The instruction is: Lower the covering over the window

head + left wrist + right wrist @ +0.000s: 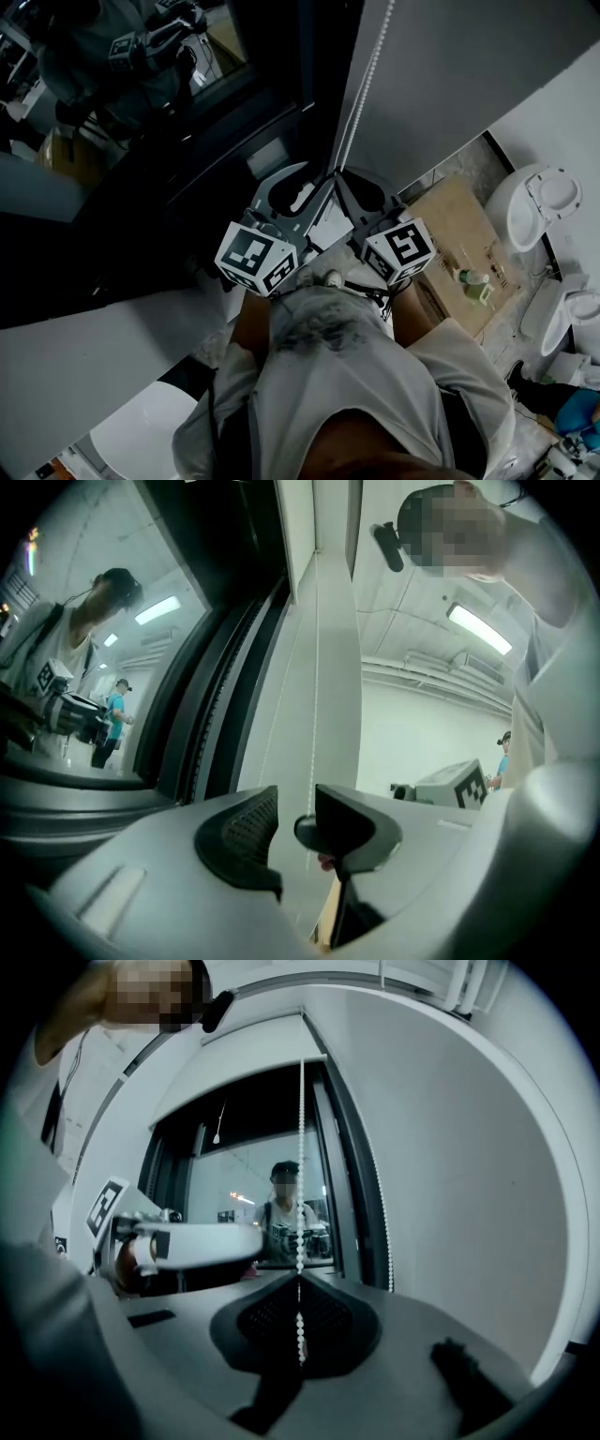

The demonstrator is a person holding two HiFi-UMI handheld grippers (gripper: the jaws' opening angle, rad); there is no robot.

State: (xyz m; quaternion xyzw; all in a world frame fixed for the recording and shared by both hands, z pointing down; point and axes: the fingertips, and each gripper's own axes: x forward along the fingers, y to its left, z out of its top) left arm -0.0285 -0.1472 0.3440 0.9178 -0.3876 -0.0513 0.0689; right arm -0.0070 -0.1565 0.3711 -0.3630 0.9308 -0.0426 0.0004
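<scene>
A white bead chain (367,75) hangs down beside the dark window (141,122) to my two grippers, which I hold close together in front of me. In the right gripper view the right gripper (300,1321) is shut on the bead chain (300,1157), which runs straight up to the white roller shade (248,1058) at the top of the window (239,1204). The left gripper (298,832) stands open. A thin strand of the bead chain (314,667) passes through the gap between its pads without being pressed. From the head camera, the left gripper (286,202) and right gripper (361,197) flank the chain's lower end.
A grey wall (450,66) stands right of the window frame. On the floor below lie a flat cardboard box (459,234) with a small green object (476,286), and white toilets (539,202) at the right. The glass reflects a person holding grippers.
</scene>
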